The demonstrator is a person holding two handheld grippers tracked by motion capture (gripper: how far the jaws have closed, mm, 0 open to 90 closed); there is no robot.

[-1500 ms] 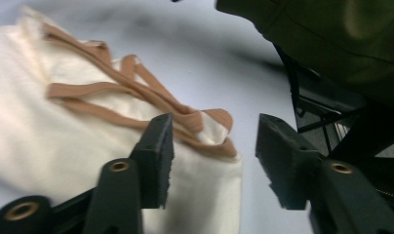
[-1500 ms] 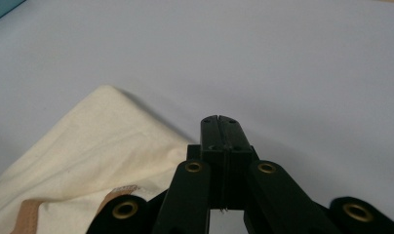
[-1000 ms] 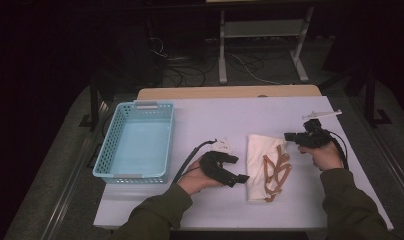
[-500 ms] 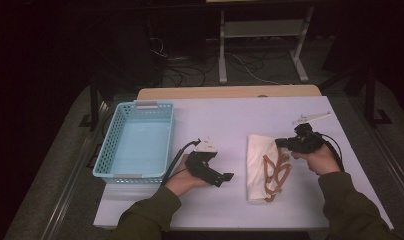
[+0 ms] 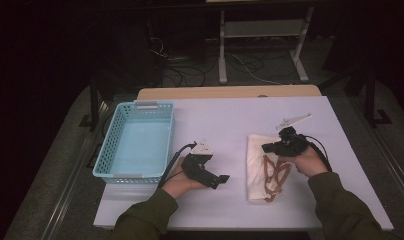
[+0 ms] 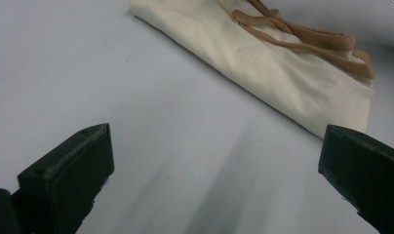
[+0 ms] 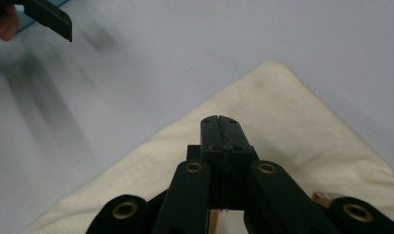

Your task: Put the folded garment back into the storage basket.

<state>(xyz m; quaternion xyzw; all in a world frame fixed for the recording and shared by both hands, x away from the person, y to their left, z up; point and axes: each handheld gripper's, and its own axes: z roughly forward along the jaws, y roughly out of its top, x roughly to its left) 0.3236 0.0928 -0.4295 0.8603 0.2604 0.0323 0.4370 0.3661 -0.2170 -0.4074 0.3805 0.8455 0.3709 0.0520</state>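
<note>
The white table takes up most of the high view, with a light blue basket on its left side and nothing in it that can be seen. Right of the middle lies a folded cream cloth bag, its long axis running from far to near, with its brown straps looped on top toward the right edge.

The bag lies between the two hands. The right gripper hangs over the bag's far right corner, so it is the nearer tool; in the right gripper view its jaws are pressed flat together with nothing between them, above the cream cloth. The left gripper is just left of the bag, apart from it, and points right toward its near end. In the left gripper view its jaws stand as wide as they go, having just finished opening, and only bare table lies between them, the bag's edge ahead.

The likely next move is a grab at the bag's left edge.
</note>
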